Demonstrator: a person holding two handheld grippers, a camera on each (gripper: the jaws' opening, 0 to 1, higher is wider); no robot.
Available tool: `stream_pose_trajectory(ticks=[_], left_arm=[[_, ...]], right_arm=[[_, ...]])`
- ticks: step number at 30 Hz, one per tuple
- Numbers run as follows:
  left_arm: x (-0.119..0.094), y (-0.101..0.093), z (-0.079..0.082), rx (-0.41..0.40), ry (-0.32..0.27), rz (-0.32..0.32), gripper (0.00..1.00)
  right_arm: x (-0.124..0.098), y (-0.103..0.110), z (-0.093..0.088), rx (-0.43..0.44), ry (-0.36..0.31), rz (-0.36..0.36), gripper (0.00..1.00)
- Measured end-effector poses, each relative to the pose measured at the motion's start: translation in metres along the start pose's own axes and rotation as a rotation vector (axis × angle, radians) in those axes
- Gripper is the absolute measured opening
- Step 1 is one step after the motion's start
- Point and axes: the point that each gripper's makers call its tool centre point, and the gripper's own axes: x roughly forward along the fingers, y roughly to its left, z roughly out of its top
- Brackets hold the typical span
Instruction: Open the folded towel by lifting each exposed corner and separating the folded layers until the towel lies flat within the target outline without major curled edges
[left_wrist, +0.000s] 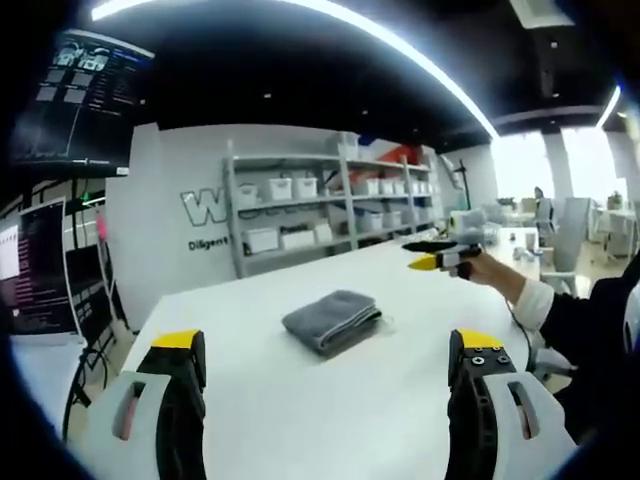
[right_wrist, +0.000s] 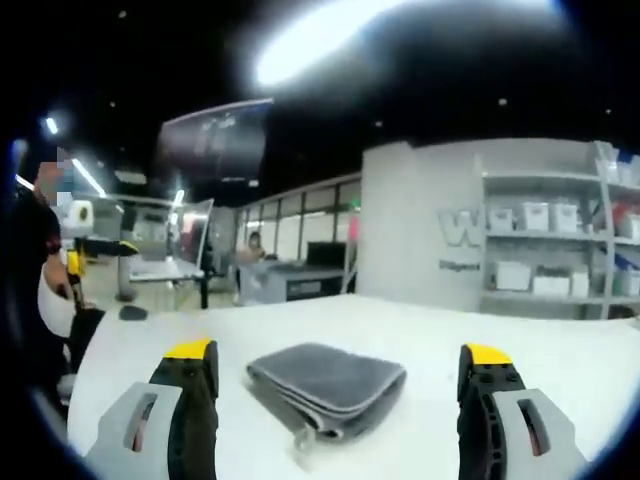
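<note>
A folded grey towel (left_wrist: 332, 320) lies on the white table (left_wrist: 250, 400), its stacked layers showing along the near edge. My left gripper (left_wrist: 327, 342) hovers short of it, open, nothing between its fingers. My right gripper (left_wrist: 438, 258) is held in a hand farther back at the right, above the table. In the right gripper view the towel (right_wrist: 325, 385) lies just ahead between the jaws of the open right gripper (right_wrist: 338, 353), with a small loop tag (right_wrist: 301, 440) at its near corner. The left gripper (right_wrist: 100, 245) appears small at far left, held by a person.
Shelves with white bins (left_wrist: 300, 215) stand against the wall beyond the table. Monitors (left_wrist: 40, 270) stand off its left edge. A small dark object (right_wrist: 131, 312) rests near the table's far corner, and desks and a screen (right_wrist: 185, 245) lie behind it.
</note>
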Motion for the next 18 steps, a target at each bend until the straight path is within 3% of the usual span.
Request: stream_pose_trajectory(ticks=[4, 9, 14, 18], left_arm=[[0.0, -0.002, -0.001, 0.001, 0.0, 0.002, 1.0], [0.0, -0.008, -0.004, 0.008, 0.006, -0.003, 1.0], [0.0, -0.005, -0.007, 0.005, 0.013, -0.004, 1.0], [-0.002, -0.003, -0.008, 0.007, 0.016, -0.001, 1.0]], right_arm=[[0.008, -0.001, -0.002, 0.005, -0.006, 0.006, 1.0], [0.02, -0.004, -0.004, 0.044, -0.066, -0.001, 1.0], [0.025, -0.004, -0.017, 0.004, -0.016, -0.005, 1.0], [0.023, -0.01, -0.021, 0.015, -0.026, -0.02, 1.0]])
